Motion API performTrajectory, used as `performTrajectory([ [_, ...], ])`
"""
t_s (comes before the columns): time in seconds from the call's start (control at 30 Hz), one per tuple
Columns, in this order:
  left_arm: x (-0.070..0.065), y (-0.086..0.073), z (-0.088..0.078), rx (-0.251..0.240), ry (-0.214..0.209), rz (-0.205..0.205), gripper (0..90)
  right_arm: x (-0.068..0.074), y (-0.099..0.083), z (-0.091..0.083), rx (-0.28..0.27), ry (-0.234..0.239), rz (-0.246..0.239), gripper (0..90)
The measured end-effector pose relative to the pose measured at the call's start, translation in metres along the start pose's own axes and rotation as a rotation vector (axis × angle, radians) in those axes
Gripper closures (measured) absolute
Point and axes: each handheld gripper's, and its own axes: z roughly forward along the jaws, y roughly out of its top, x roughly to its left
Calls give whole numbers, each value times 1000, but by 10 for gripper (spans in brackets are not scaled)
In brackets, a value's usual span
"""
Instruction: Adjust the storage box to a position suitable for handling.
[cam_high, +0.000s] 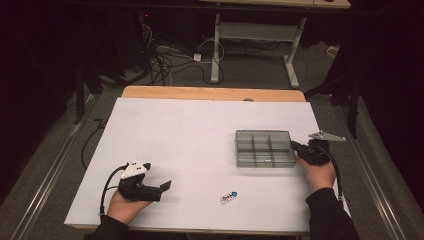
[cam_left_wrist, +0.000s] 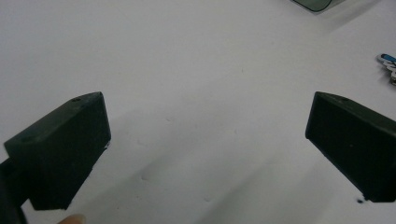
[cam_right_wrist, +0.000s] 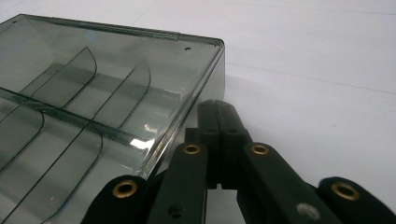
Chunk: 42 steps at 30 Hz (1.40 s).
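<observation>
Seemingly to nudge it, the right gripper (cam_right_wrist: 215, 103), fingers shut, presses the box's (cam_high: 265, 148) right wall; the left gripper (cam_high: 162, 187) waits, fingers wide.

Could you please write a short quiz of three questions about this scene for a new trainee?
1. True or false: the right gripper has its jaws wide open.
2. What does the right gripper's tip press against?
3. Which is nearer the small colourful object: A, the left gripper; B, the right gripper?

Key:
1. False; they are shut together.
2. The side wall of the grey divided box, judging by the right gripper view.
3. A.
</observation>
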Motion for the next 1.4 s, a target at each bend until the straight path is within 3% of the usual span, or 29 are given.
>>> performTrajectory([
  [0.47,1,0,-1,-3,-1,-3,0,35,14,17,9,57,-70,900],
  [0.73,0,1,-2,-5,-3,-2,0,49,13,22,21,84,-77,900],
  [0.9,1,0,0,2,-5,-3,0,64,8,26,46,104,-109,900],
  [1.4,0,1,-2,-3,-6,0,0,95,-10,9,71,163,-163,900],
])
